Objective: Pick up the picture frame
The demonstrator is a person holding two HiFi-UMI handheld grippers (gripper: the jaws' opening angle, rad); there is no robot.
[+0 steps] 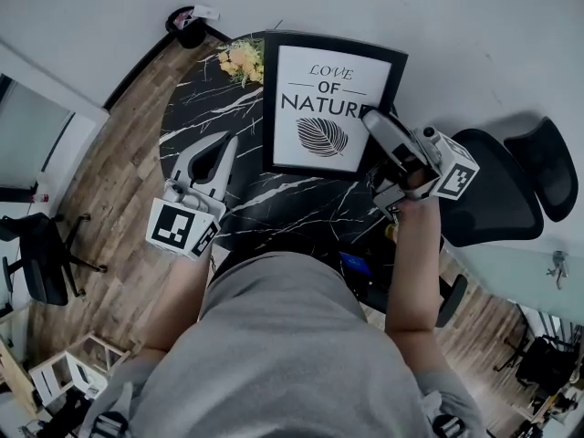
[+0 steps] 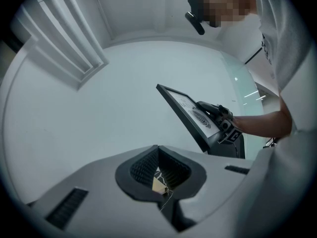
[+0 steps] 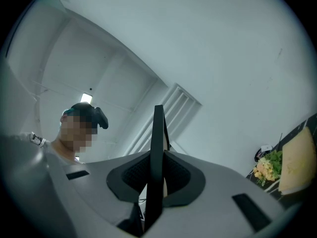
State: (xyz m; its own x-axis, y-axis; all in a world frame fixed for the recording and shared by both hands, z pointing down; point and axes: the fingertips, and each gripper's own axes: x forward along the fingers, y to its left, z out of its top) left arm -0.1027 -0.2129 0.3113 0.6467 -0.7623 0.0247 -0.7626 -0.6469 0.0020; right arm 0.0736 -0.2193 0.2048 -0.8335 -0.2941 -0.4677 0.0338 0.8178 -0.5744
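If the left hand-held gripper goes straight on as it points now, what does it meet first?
Probably the white wall: its own view shows only wall ahead, with the picture frame off to the right; depth unclear.

Flowers (image 1: 241,60) on marble table (image 1: 301,213); office chair (image 1: 500,194) alongside.

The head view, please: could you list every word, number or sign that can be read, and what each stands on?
"LOVE": top line of the print in the picture frame.
"OF": second line of that print.
"NATUR": third line; the right gripper hides its end.
Marker cubes: black-and-white square patterns, no letters.
Nothing else is readable.
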